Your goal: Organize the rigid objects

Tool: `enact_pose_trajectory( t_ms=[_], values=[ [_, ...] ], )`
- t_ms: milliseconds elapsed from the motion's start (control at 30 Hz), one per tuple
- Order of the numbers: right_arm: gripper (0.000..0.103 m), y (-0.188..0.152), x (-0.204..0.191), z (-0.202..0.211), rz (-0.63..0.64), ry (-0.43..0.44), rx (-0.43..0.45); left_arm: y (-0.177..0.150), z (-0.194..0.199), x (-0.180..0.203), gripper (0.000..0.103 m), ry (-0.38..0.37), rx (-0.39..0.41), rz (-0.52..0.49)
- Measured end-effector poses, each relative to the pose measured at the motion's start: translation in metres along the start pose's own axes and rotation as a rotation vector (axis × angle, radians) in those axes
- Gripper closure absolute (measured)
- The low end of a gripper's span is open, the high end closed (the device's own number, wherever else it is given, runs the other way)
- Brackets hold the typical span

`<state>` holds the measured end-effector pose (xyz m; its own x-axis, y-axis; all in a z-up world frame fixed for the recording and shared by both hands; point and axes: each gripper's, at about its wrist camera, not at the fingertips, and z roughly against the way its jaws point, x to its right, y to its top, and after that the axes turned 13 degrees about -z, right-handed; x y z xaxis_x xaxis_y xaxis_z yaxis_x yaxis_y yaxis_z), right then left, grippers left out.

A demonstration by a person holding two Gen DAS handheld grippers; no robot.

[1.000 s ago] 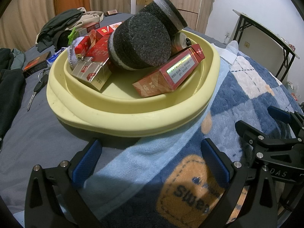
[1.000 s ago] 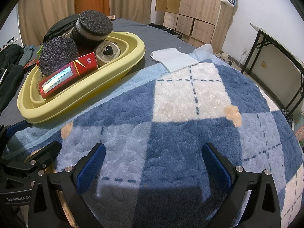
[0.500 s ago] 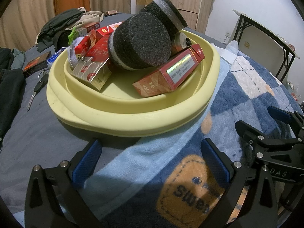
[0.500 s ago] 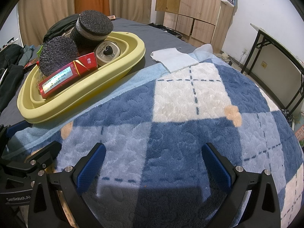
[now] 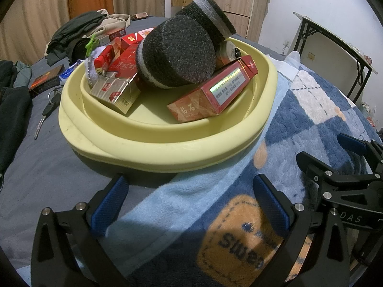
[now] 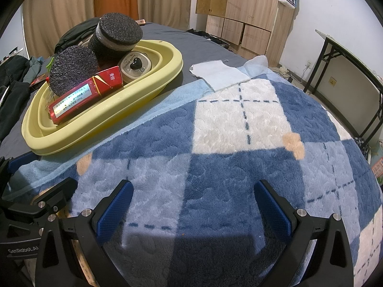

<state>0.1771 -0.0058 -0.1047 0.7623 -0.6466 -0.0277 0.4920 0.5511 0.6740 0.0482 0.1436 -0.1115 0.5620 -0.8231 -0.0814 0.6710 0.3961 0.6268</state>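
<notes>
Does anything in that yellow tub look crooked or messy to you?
Yes. The yellow tub is piled haphazardly: two dark foam cylinders lie tipped on their sides atop slanted red boxes, and a key lies outside on the grey sheet.
</notes>
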Motion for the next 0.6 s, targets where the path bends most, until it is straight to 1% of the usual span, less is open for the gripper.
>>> enact_pose_trajectory(
  t_ms=[600],
  values=[
    [0.000, 0.0002, -0.0005, -0.0011, 0.000, 0.000, 0.000, -0.0001, -0.0002, -0.0005, 0.000, 0.000, 0.000, 0.000]
  ],
)
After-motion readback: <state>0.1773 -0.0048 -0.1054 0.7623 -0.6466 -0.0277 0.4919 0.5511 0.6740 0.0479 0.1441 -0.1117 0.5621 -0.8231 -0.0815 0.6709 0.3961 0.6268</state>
